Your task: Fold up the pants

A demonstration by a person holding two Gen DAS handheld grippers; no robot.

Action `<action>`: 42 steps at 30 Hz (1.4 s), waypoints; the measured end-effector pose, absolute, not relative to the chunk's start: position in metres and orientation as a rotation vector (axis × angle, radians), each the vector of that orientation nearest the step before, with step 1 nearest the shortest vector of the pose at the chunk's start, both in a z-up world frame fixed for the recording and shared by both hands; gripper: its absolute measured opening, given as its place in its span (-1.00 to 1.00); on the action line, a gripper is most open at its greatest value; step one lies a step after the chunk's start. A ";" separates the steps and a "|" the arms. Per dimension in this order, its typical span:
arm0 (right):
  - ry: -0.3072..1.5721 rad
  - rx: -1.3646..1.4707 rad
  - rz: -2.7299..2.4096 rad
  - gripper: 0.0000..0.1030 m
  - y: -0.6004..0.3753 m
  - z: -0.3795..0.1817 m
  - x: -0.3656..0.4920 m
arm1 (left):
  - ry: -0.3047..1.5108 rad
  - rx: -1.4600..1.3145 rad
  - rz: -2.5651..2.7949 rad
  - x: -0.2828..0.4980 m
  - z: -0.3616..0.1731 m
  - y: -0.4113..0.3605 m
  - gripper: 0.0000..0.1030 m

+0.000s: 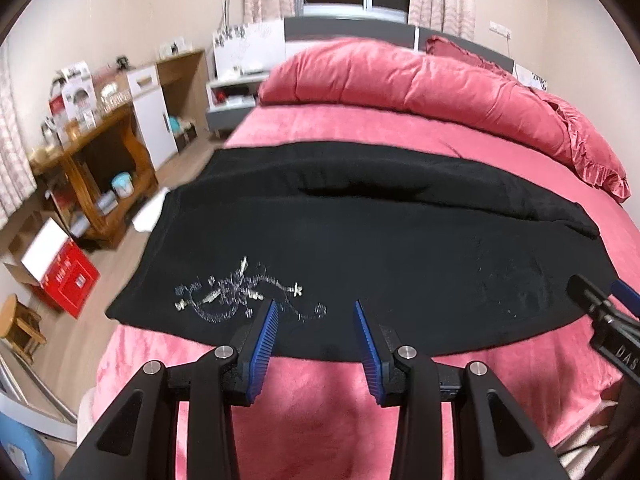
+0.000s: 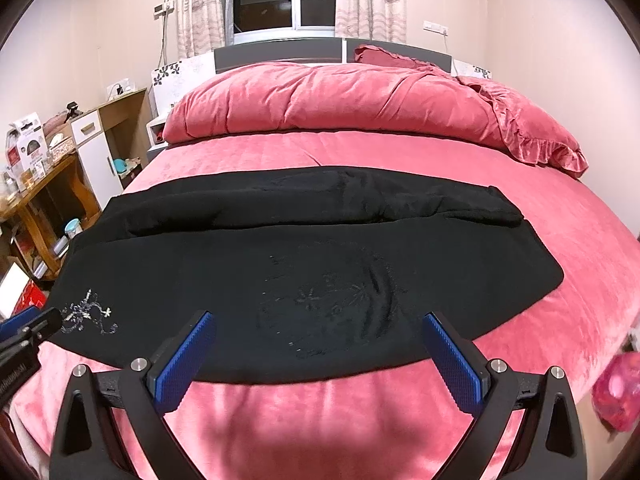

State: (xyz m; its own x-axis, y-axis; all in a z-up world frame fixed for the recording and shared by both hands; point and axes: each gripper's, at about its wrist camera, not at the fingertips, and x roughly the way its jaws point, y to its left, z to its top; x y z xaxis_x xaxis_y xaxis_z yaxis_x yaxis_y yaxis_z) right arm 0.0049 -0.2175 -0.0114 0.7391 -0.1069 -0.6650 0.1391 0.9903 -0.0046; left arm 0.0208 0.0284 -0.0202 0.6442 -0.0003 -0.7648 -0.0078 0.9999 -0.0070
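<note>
The left gripper (image 1: 316,308) hangs part open over the near hem of the pants (image 1: 360,248), nothing between its pads. The right gripper (image 2: 318,320) stands wider, also empty, above the same hem further right.

The pants lie flat across the bed (image 1: 320,392), lengthways side to side, one leg already doubled over along the far edge. They look soft, thick and limp, light enough for a pinch, and likely to sag and drag on the plush cover rather than slide. The near hem, at both ends, seems the best hold.

Silver embroidery (image 1: 240,296) marks the left end; a fainter pattern (image 2: 332,300) sits mid-cloth. The right gripper's body, seen from the left wrist, bears the letters "DAS" (image 1: 626,354), cut off by the frame.
</note>
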 end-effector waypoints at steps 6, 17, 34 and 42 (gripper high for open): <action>0.867 0.100 -0.141 1.00 -0.262 -0.034 0.018 | 0.983 -0.332 -0.139 0.033 -0.051 0.084 -0.22; 0.862 0.504 -0.256 0.73 -0.405 -0.068 -0.001 | 1.009 -0.519 0.133 0.039 -0.087 0.172 -0.25; 0.716 0.939 -0.323 -0.38 -0.515 -0.116 0.031 | 0.937 -0.680 0.078 0.058 -0.120 0.197 -0.17; 0.673 0.873 -0.289 -0.85 -0.517 -0.088 0.019 | 0.989 -0.662 0.060 0.061 -0.110 0.205 -0.85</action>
State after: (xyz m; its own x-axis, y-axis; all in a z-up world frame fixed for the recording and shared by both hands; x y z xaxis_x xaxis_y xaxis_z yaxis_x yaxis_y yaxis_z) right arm 0.0190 -0.5174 -0.0881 0.7594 0.0326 -0.6498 0.4939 0.6212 0.6084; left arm 0.0608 0.2045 -0.1097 0.5647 -0.2437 -0.7885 -0.3370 0.8040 -0.4899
